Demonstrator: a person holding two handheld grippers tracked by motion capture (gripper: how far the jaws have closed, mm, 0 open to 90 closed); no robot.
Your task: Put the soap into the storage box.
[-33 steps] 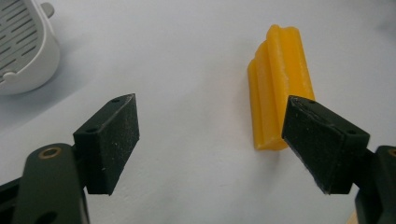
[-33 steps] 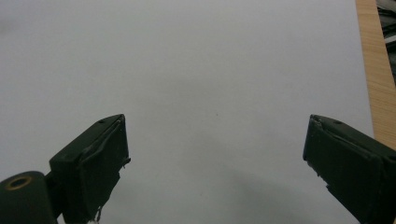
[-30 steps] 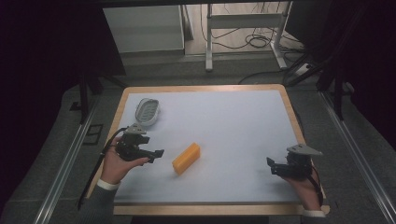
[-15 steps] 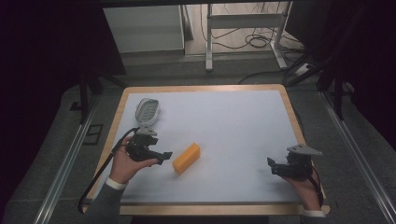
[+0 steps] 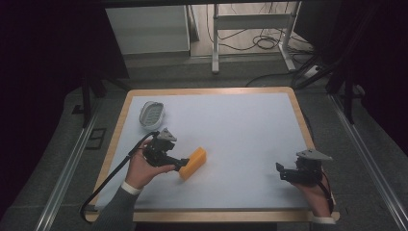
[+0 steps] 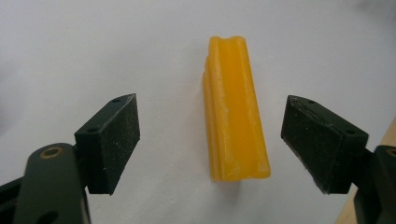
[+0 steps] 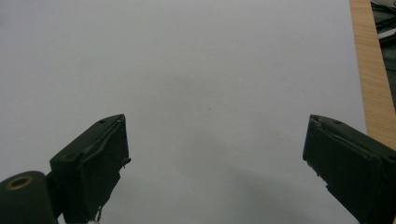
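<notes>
Lengthwise, grooved orange-yellow block point(image 6: 236, 109) on white mat, left tongs point(image 6: 212, 140) spread wide around it, right tongs point(image 7: 215, 163) gaping.

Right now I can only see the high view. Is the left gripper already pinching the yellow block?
Observer: No. In the left gripper view the left gripper is open, with the yellow block lying between its two pads and touching neither.
Operator: Is the block smooth on top?
Observer: No, a groove runs along its whole top face, with a raised ridge on each side.
Operator: And what about the other gripper, is anything in it?
Observer: The right gripper is open too, and in the right gripper view just bare white table lies between its pads.
</notes>
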